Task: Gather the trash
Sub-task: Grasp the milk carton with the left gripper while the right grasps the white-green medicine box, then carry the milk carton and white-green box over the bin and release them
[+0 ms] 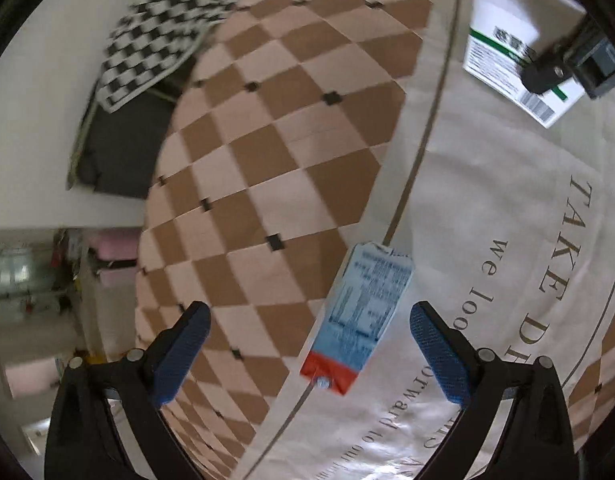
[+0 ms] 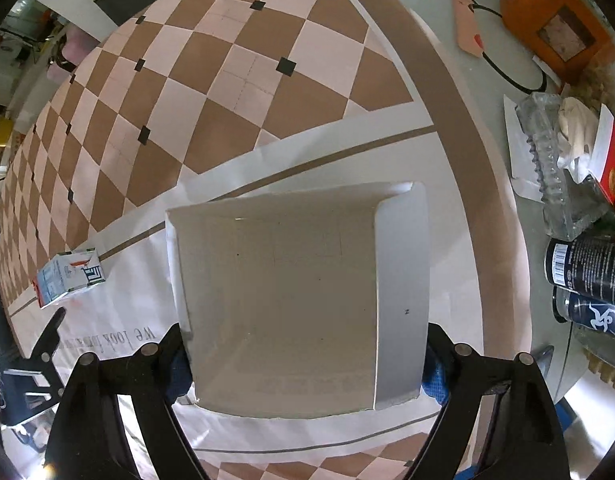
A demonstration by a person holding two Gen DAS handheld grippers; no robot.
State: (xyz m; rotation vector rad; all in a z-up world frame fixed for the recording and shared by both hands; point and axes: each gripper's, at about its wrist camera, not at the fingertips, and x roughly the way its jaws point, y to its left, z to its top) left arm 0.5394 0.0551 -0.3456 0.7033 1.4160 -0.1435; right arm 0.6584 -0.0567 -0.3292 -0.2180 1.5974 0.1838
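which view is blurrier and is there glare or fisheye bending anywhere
Left wrist view: softer, with motion smear on the black-and-white checkered cloth and the small blue carton; the cloth's checks bulge outward. Right wrist view: sharper on the white box between the right gripper fingers; the tablecloth lines curve strongly, and a bright glare patch sits at the lower right edge.

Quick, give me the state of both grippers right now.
Left gripper: open, holding nothing; small carton lies between its jaws.
Right gripper: jaws closed on the white box.
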